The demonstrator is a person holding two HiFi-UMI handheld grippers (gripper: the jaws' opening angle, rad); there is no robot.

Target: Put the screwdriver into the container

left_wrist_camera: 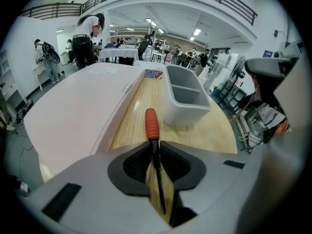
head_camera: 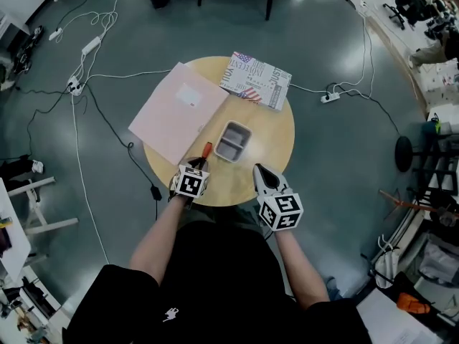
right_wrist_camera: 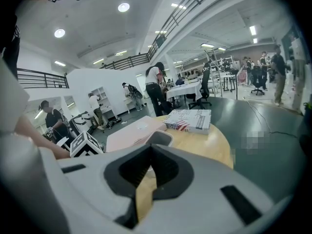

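At lower centre we are pinching one screwdriver's [left_wrist_camera: 151,123] black shaft in our left claw [left_wrist_camera: 154,143]. Our right claw [right_wrist_camera: 151,147] is sitting closed and empty. Beyond, mid-frame, are lying one two-compartment container [left_wrist_camera: 187,112], one pink sheet [head_camera: 176,110] and one book [head_camera: 256,79].

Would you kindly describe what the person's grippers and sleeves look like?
Both the left gripper and right gripper have light grey bodies with dark textured pads and carry a white cube printed with black square markers. The person wears a black short-sleeved shirt.
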